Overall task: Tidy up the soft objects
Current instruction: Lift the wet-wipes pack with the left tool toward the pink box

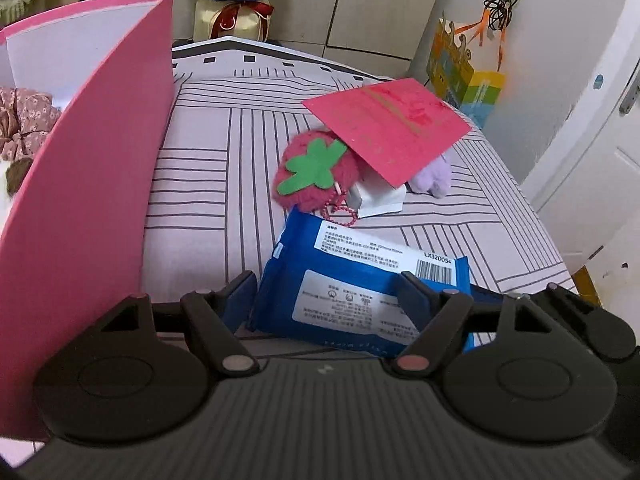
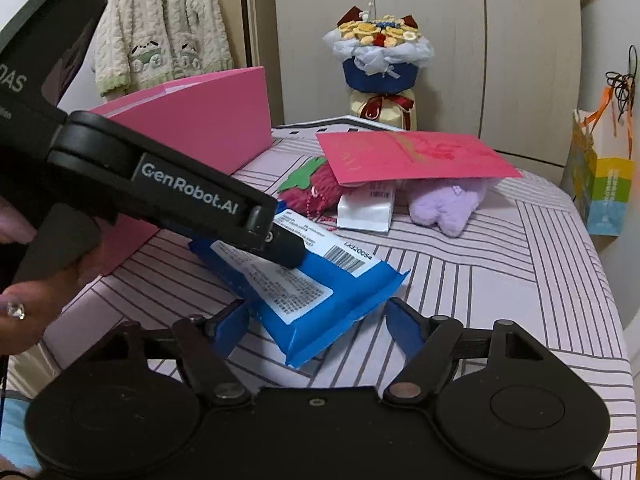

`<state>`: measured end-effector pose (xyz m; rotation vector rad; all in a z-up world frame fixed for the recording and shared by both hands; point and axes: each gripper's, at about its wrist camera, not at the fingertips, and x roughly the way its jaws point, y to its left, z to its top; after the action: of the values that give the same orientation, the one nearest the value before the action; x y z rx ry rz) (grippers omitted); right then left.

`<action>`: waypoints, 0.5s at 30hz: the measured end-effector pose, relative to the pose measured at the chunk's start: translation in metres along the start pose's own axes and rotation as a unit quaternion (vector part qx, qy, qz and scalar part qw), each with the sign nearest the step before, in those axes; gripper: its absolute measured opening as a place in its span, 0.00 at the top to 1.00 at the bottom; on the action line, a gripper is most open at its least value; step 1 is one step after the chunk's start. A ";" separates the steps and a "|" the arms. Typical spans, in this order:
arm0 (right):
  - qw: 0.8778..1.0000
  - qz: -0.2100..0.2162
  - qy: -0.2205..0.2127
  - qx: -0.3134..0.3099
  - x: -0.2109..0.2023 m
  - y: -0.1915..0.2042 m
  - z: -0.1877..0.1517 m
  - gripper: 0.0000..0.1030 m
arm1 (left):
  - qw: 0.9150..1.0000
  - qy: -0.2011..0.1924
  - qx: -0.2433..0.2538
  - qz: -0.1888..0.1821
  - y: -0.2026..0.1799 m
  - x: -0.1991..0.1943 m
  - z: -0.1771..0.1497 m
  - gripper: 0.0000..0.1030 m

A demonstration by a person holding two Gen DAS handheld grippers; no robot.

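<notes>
Surface: a bed with a pale pink sheet (image 1: 248,184) printed in dark stripes, cupboard doors behind, a wrapped bouquet (image 2: 380,68) at the far edge, a cream knitted jacket (image 2: 160,28) hanging at left, and a coloured gift bag (image 2: 604,184) against the wall at right.

Task item: a blue wipes pack (image 1: 360,280) lies label-up on the sheet near the front edge. Beyond it sit a strawberry plush (image 1: 316,172), a small white box (image 1: 378,196) and a purple plush (image 2: 448,204), with a red card (image 1: 388,128) resting tilted over all three. An open pink box (image 1: 88,184) stands at the left; something in floral fabric shows inside.

Left gripper (image 1: 328,296): jaws stand wide, straddling the near end of the pack. One finger sits just beside the pack's left edge, the other over its label; contact there cannot be told.

Right gripper (image 2: 316,320): jaws wide, one on either side of the pack's nearest corner. The left pad is just beside the pack, the right pad apart from it. No clamp visible. A hand (image 2: 28,308) holds the other gripper's handle.
</notes>
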<state>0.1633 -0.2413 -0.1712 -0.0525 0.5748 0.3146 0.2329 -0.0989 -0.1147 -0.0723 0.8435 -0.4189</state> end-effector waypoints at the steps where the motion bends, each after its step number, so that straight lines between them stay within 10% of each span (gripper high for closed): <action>1: 1.000 -0.002 -0.002 0.003 0.000 0.001 0.000 0.24 | 1.000 -0.002 0.002 0.000 -0.001 0.001 0.000 0.26; 15: 0.999 -0.015 -0.041 0.021 -0.003 0.016 -0.010 0.36 | 0.999 -0.005 0.041 -0.027 -0.021 -0.015 -0.019 0.37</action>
<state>0.1507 -0.2284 -0.1773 -0.0076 0.4982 0.2739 0.2027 -0.1098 -0.1119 -0.0208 0.8138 -0.5037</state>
